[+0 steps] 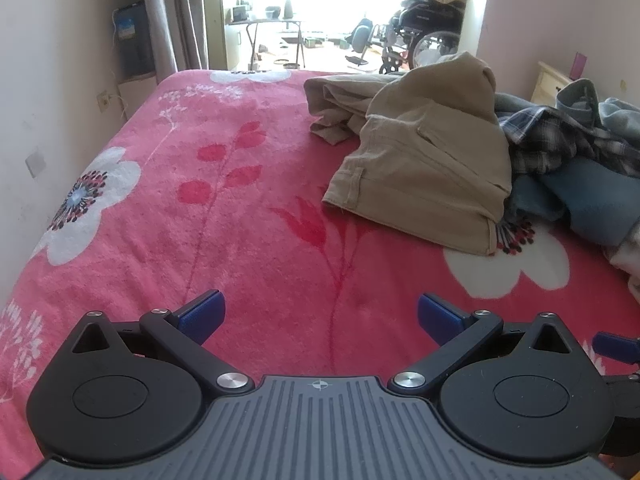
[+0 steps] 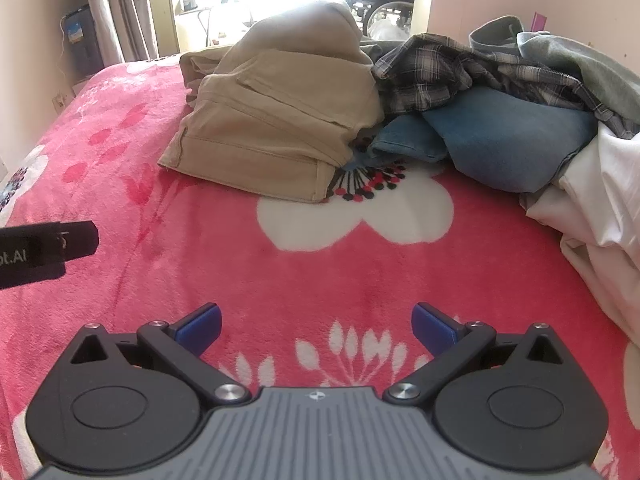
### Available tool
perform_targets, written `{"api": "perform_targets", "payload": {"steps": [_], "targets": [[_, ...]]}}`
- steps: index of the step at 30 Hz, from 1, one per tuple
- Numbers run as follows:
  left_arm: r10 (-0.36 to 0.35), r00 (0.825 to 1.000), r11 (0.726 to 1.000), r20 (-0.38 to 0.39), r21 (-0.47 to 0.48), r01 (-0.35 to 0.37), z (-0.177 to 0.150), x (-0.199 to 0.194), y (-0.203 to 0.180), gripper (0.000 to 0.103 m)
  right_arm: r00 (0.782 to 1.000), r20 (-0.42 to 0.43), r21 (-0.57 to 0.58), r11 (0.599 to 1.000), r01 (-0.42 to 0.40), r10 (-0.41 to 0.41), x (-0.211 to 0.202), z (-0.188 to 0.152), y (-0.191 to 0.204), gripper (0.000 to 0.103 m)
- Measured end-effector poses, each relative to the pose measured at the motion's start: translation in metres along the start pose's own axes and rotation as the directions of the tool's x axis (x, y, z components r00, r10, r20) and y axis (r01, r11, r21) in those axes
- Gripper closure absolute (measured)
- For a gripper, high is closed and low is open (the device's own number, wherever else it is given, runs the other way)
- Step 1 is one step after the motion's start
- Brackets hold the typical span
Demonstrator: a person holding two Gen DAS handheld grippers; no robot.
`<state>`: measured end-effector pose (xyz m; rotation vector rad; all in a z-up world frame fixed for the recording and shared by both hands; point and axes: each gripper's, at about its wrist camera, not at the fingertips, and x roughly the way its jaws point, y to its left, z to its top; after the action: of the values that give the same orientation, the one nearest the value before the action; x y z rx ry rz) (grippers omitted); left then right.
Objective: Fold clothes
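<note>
- The left tool [image 1: 320, 316] sits at the bottom of the left wrist view with its blue pads spread wide apart and nothing between them, above a bare stretch of pink floral blanket [image 1: 224, 216].
- The right tool [image 2: 316, 322] fills the bottom of the right wrist view, its pads likewise wide apart and holding nothing, over the same blanket [image 2: 240, 264].
- The clothes lie in a heap at the upper right of both frames, well apart from either tool.
- Khaki trousers [image 1: 424, 152] form the nearest, leftmost part of the heap, crumpled into a peak, with the waistband lying flat on the blanket; in the right wrist view they [image 2: 276, 120] take the upper centre.
- Just right of them a plaid shirt [image 2: 452, 76] drapes over a blue garment [image 2: 508, 140], both touching the trousers.
- A grey garment [image 2: 576, 60] tops the heap at the upper right, and white cloth [image 2: 600, 208] spills down the right edge.
- A black part of the left tool's body pokes in at the left edge of the right wrist view.
- A wheelchair [image 1: 424, 28] stands in the bright doorway at the top of the left wrist view, and curtains [image 1: 176, 12] hang at the upper left.
</note>
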<state>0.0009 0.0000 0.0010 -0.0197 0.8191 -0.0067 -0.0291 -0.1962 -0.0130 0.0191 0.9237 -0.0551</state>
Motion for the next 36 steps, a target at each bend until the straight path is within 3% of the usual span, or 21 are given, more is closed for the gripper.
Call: {"api": "perform_targets", "payload": {"steps": [18, 26, 36], "targets": [[0.019, 1.0, 0.998, 0.015, -0.066, -0.018, -0.015, -0.001, 0.006, 0.0, 1.0, 0.011, 0.026, 1.0, -0.01, 0.01, -0.006, 0.0, -0.009, 0.0], [0.013, 0.998, 0.997, -0.058, -0.073, -0.017, -0.014, 0.006, 0.004, 0.0, 1.0, 0.017, 0.03, 1.0, -0.009, 0.009, -0.009, 0.0, -0.009, 0.0], [0.034, 0.999, 0.995, -0.006, -0.09, -0.034, -0.01, -0.002, 0.004, 0.0, 1.0, 0.022, 0.03, 1.0, -0.008, 0.007, -0.011, 0.0, -0.008, 0.0]]}}
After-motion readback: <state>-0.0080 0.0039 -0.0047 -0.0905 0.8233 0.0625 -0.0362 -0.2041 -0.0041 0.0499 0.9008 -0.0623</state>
